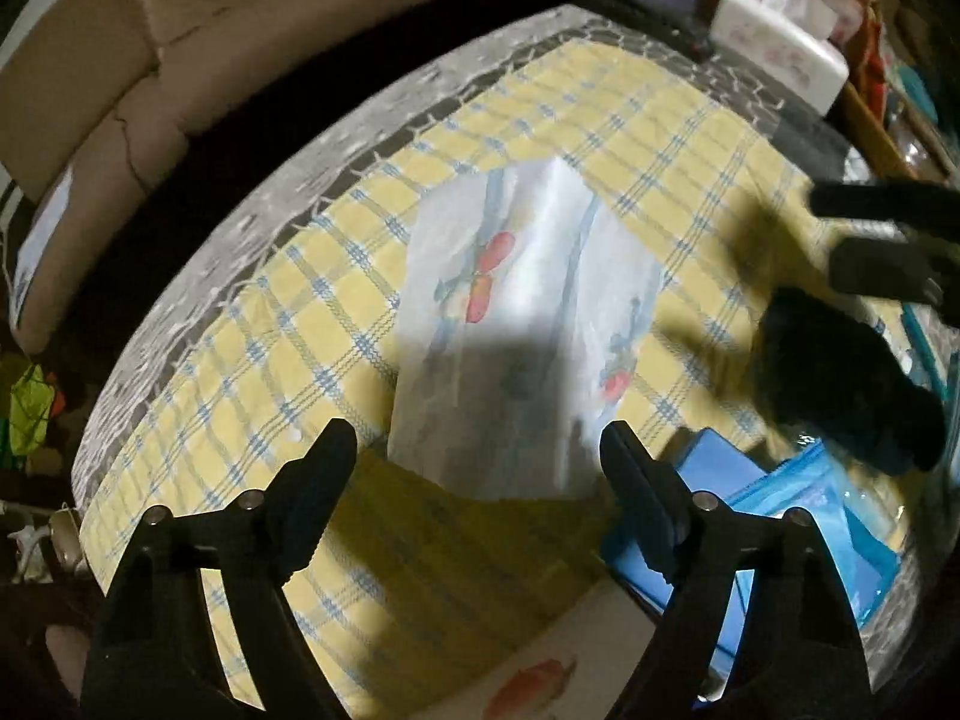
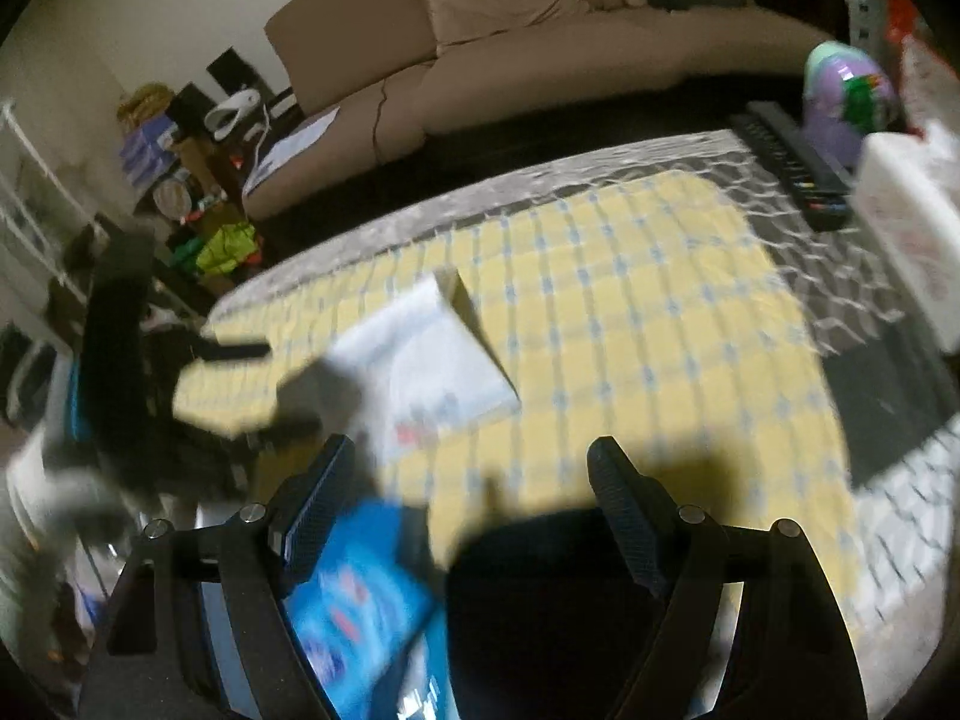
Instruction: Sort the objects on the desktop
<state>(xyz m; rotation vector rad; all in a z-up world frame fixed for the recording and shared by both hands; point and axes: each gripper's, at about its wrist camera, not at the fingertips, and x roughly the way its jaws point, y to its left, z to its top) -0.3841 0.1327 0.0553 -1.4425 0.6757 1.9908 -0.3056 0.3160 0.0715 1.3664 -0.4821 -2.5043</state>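
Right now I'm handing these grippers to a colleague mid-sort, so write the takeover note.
Left gripper: open, empty, above the white printed pack.
Right gripper: open, empty, over the yellow checked cloth.
The pack lies mid-cloth; blue packets lie at the near right edge.
Done: nothing visibly sorted.
Left: pick up the pack and packets; no destination bin is visible.

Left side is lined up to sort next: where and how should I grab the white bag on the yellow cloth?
Pinch the white bag at its near short edge, coming straight ahead with the open left hand-held gripper; it lies flat and lengthwise, that edge between the fingers.
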